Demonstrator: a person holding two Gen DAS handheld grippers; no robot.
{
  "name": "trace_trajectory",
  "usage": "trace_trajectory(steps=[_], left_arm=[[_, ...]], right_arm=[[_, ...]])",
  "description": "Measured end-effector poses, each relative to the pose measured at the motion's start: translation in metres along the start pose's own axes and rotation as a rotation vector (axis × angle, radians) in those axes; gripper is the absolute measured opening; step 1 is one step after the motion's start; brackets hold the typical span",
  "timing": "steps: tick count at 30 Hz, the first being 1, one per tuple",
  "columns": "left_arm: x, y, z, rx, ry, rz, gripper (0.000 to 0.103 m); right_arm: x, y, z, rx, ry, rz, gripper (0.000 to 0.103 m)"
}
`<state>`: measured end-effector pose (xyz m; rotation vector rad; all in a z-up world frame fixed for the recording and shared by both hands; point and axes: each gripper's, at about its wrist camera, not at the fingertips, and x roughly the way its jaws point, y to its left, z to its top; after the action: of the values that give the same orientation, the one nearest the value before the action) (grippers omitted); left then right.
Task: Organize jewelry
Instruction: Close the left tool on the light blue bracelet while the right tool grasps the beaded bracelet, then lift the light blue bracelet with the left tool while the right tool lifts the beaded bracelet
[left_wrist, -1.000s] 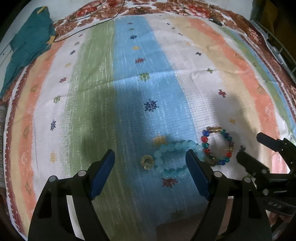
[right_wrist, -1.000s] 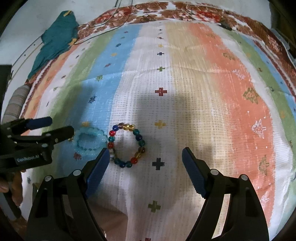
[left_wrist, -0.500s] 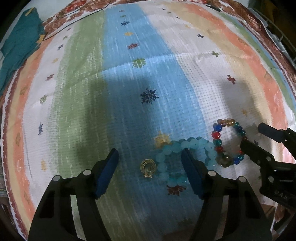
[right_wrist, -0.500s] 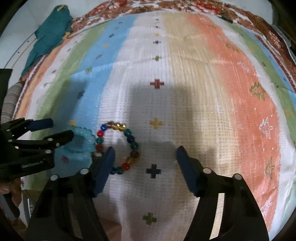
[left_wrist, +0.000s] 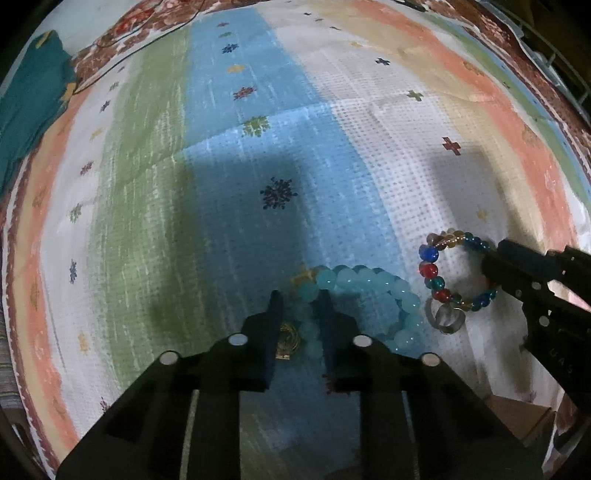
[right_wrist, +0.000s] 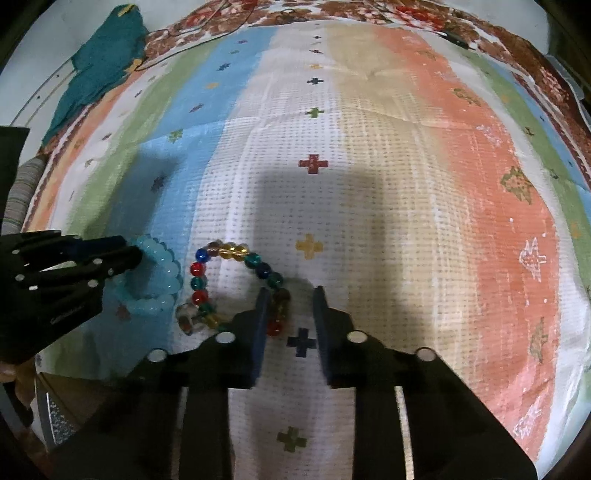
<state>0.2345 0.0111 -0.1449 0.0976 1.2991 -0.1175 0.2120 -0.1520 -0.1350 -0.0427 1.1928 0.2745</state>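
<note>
Both grippers' jaws just closed on half-hidden bracelets (left_wrist: 369, 291).

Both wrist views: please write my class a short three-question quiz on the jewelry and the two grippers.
1. Which bracelet sits between the left gripper's fingers? A: light blue bracelet. B: multicoloured bracelet. C: neither.
2. True or false: the gold ring lies inside the multicoloured bracelet.
3. What lies at the striped cloth's far left corner?
Key: 1 A; the right gripper has the multicoloured bracelet. 2 False: it lies beside the light blue bracelet. 3 A teal garment.
</note>
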Motion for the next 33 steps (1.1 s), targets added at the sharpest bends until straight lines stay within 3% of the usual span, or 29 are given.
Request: trace_trajectory(steps=[5,21,33], left_arm=[[-0.003,0.003,0.0,-0.015,-0.009,-0.006,0.011],[-0.042,0.014,-0.015,-0.055,-0.056,-0.045,0.011],[-0.072,0.005,-0.018,-0.076,-0.167,-0.051,0.011]], right_arm=[[-0.002,0.005,-0.001,-0.02,-0.009,0.009,0.011],[-0.044,0.022,0.005,-0.068,-0.123,0.017,0.011],[-0.069,0.026,0.002,-0.079,-0.2,-0.033,0.011]])
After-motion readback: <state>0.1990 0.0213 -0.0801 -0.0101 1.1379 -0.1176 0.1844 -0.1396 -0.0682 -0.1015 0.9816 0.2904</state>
